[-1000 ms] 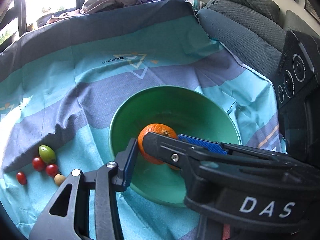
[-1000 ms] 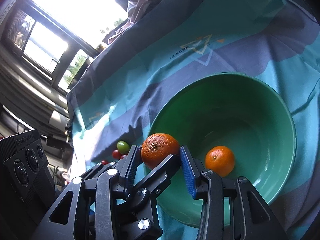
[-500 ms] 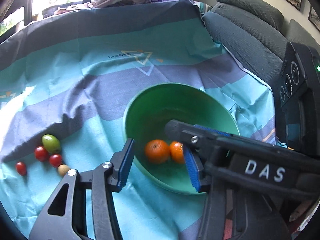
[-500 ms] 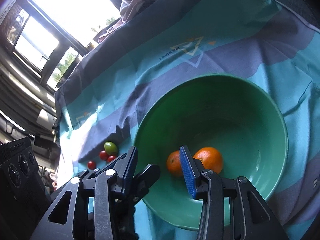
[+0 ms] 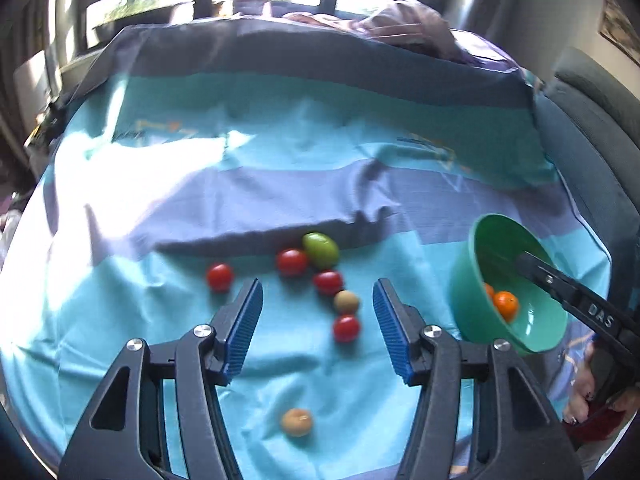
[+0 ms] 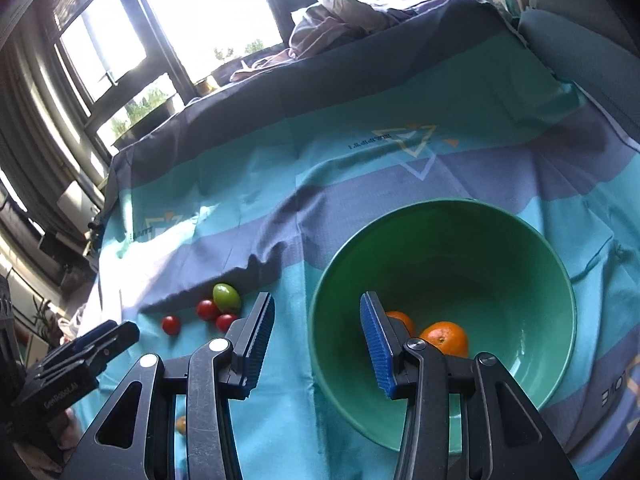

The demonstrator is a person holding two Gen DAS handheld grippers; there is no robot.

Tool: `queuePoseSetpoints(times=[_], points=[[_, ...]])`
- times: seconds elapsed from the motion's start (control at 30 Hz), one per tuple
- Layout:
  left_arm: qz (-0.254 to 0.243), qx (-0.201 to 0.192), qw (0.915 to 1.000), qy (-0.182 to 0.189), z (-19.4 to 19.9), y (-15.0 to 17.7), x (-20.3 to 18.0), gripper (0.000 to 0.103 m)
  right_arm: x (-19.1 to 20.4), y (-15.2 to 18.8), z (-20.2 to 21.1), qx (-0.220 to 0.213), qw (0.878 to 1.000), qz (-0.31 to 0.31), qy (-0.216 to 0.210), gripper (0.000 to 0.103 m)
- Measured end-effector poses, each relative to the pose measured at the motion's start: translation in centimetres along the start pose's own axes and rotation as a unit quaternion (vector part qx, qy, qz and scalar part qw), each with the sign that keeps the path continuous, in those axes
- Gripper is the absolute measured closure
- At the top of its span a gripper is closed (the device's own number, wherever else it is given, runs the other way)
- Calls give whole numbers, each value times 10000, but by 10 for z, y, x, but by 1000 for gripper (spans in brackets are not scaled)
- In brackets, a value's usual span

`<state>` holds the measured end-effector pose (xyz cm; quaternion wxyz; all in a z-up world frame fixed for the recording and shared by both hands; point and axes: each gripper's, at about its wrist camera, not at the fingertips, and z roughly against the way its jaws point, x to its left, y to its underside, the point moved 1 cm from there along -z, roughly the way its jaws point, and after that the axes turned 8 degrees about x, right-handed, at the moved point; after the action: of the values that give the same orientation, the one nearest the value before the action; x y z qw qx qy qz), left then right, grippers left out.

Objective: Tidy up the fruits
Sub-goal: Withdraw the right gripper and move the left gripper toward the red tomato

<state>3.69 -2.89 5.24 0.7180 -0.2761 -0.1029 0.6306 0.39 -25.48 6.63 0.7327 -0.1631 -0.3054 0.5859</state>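
Note:
A green bowl [image 6: 560,280] holds two oranges [image 6: 446,337]; it also shows at the right of the left wrist view [image 5: 464,300]. My right gripper [image 6: 316,338] is open and empty over the bowl's near left rim. My left gripper [image 5: 318,322] is open and empty above a cluster of loose fruit on the cloth: a green fruit [image 5: 320,249], several red tomatoes [image 5: 291,262], a small tan fruit [image 5: 346,301] and another tan fruit [image 5: 296,422] nearer me. The cluster also shows in the right wrist view [image 6: 226,296].
A striped teal and purple cloth [image 5: 280,184] covers the table. A grey sofa [image 5: 600,128] stands to the right. Crumpled clothes [image 6: 340,12] lie at the far edge by the windows. A person's hand [image 5: 580,408] shows at lower right.
The orange held a second ago has dropped into the bowl beside the other. My left gripper has swung left from the bowl to the loose fruit. The right gripper stays open over the bowl.

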Motion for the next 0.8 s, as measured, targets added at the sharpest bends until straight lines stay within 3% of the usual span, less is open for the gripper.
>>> queuePoseSetpoints(times=[0.33, 0.67, 0.8], points=[[870, 214, 9954, -334, -10, 0, 68, 46, 58, 15, -23, 145, 9965, 828, 27, 57], [993, 422, 9939, -230, -22, -2, 75, 46, 92, 33, -42, 433, 9909, 1267, -101, 57], [1077, 525, 9925, -262, -29, -2, 78, 46, 97, 37, -47, 623, 9885, 1321, -399, 57]])
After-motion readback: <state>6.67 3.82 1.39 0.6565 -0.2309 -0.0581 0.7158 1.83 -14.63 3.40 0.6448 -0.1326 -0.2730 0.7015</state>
